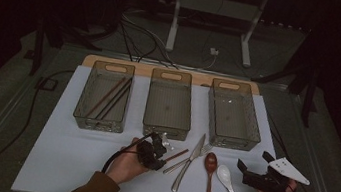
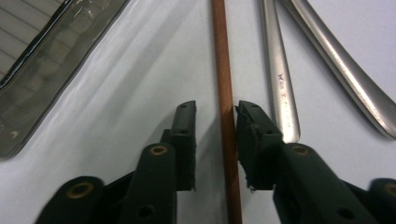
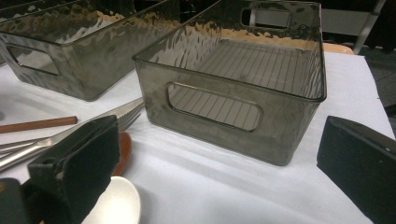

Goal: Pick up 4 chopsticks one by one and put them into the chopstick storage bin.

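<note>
While left gripper [image 2: 215, 140] straddles chopstick [image 2: 224, 70] | contact unclear, possibly touching

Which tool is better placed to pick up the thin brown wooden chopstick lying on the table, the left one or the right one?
Probably the left tool: its open jaws already straddle the thin brown wooden chopstick. The right tool is open beside the white ceramic spoon, farther off.

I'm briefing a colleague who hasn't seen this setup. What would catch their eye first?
Three smoky clear bins stand in a row at the table's far side; the left bin holds chopsticks. Loose cutlery lies before them: knife, wooden spoon, white spoon. The left gripper straddles a brown chopstick, fingers open.
</note>
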Motion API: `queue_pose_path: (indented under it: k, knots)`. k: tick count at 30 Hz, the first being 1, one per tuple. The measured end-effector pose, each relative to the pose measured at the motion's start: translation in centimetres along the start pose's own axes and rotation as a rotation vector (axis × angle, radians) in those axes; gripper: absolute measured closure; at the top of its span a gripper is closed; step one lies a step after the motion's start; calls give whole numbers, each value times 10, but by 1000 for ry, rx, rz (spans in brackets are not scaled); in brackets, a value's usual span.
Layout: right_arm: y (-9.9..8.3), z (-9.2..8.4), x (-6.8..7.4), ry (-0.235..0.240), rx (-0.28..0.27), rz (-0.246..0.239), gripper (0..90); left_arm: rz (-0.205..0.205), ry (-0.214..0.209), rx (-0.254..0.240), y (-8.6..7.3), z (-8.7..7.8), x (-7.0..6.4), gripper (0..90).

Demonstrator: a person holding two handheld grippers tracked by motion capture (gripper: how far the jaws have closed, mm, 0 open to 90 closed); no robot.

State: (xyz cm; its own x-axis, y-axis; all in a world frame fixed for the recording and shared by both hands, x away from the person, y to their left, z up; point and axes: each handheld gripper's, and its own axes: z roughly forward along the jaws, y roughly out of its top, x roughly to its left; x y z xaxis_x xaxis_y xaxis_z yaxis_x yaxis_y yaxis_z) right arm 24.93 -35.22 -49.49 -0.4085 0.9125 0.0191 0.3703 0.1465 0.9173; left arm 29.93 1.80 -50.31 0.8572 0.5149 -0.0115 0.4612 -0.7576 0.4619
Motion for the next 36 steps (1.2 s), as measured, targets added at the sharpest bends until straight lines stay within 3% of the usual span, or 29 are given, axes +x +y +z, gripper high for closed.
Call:
queue_pose_path:
  k: [4,7,13,20,27,36]
  knots:
    - [0,0,0,2,-1,-1,0,35,10,22,2,0,-4,799]
    - [0,0,0,0,1,1,0,29,-1,24,2,0,-3,845]
    - [0,1,0,0,5,1,0,24,17,19,2,0,-6,850]
    - [0,1,0,-2,5,2,0,19,-12,13,2,-1,-2,855]
    - [0,1,0,-1,5,1,0,-2,-22,-19,-2,-6,0,855]
    - [0,1,0,-2,7,0,0,-18,-5,-76,-1,-24,6,855]
